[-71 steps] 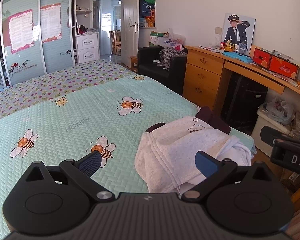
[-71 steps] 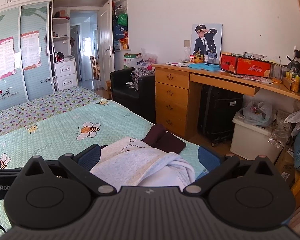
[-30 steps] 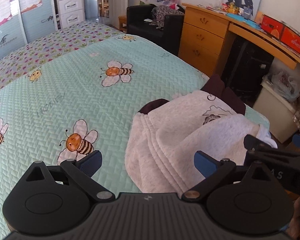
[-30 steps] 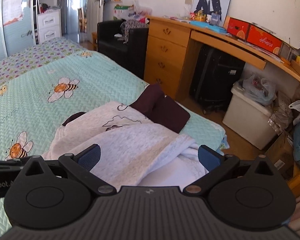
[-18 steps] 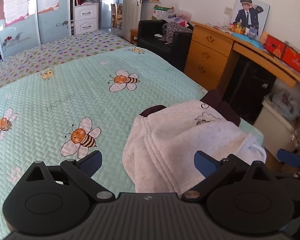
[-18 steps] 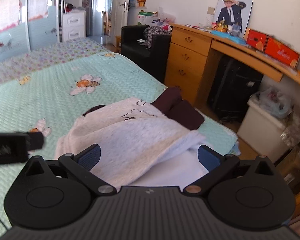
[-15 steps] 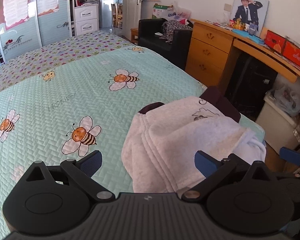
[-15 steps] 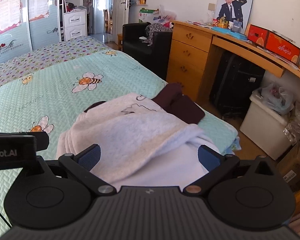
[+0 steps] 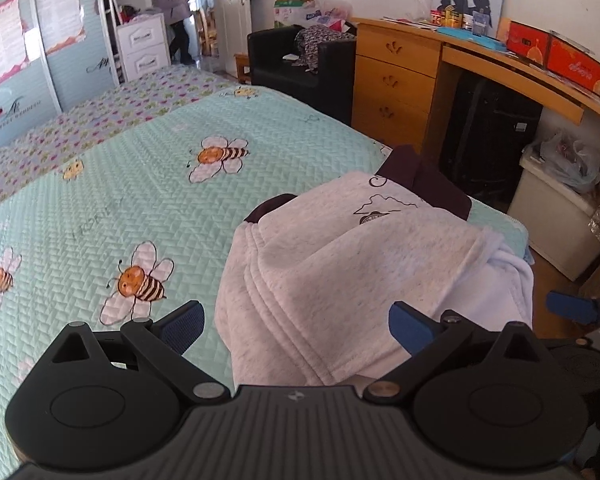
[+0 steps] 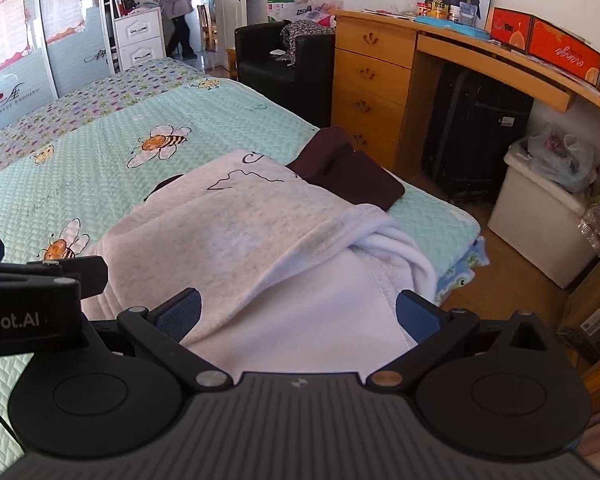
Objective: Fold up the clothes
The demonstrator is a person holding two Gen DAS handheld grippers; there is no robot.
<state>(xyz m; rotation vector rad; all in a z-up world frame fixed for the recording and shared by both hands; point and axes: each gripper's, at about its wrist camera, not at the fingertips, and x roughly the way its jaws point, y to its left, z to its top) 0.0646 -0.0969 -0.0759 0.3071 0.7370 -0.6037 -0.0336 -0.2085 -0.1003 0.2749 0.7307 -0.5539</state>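
Right wrist view: both tongs, left tongs (image 9: 294,322) and right tongs (image 10: 298,312), wide and empty over heaped grey fleece garment (image 10: 236,232) at corner of bee-print bed (image 10: 112,152), probably before gripping near hem.

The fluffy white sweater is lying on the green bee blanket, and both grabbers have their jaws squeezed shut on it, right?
Not quite. The fluffy white sweater does lie on the green bee blanket, but both wrist views show the left gripper and the right gripper with jaws wide open, squeezing nothing.
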